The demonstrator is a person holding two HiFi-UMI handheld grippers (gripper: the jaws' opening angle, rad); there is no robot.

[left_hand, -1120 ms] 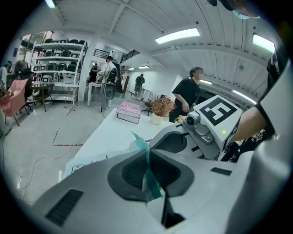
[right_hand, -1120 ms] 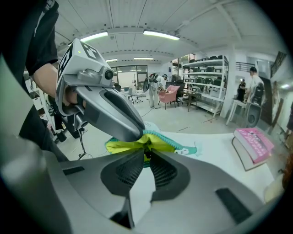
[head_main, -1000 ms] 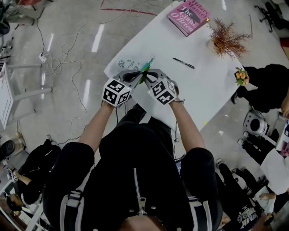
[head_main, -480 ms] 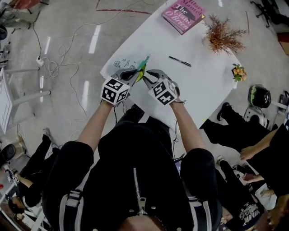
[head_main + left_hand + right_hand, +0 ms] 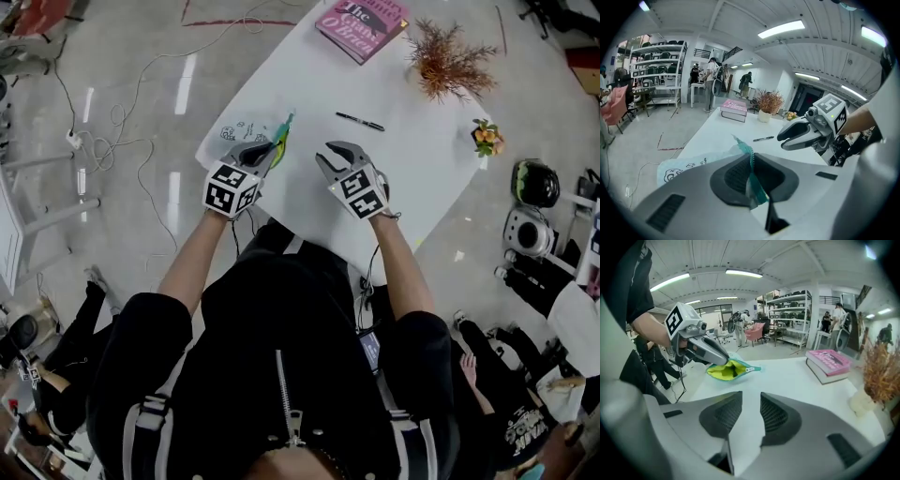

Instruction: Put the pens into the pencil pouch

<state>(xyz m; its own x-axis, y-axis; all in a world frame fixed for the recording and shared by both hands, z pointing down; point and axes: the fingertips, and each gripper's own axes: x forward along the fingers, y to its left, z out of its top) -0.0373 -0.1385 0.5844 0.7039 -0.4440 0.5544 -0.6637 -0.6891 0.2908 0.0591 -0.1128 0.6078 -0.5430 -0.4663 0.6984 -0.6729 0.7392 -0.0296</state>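
Head view: left gripper (image 5: 266,149) fingers clench the teal fabric pencil pouch (image 5: 281,131) rim, left of centre. The right gripper (image 5: 336,153), fingers just released and empty, has swung away rightward, likely toward the black pen (image 5: 360,121) on the white bench (image 5: 422,178).

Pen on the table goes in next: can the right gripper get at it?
Probably yes: the right gripper, whose empty jaws have just been opening, has only bare table between it and the pen.

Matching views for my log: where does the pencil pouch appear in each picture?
Head view: pencil pouch upper left of centre, in left gripper.
Left gripper view: pouch bottom centre, between shut jaws.
Right gripper view: pouch left of centre.
Landmark: pink book.
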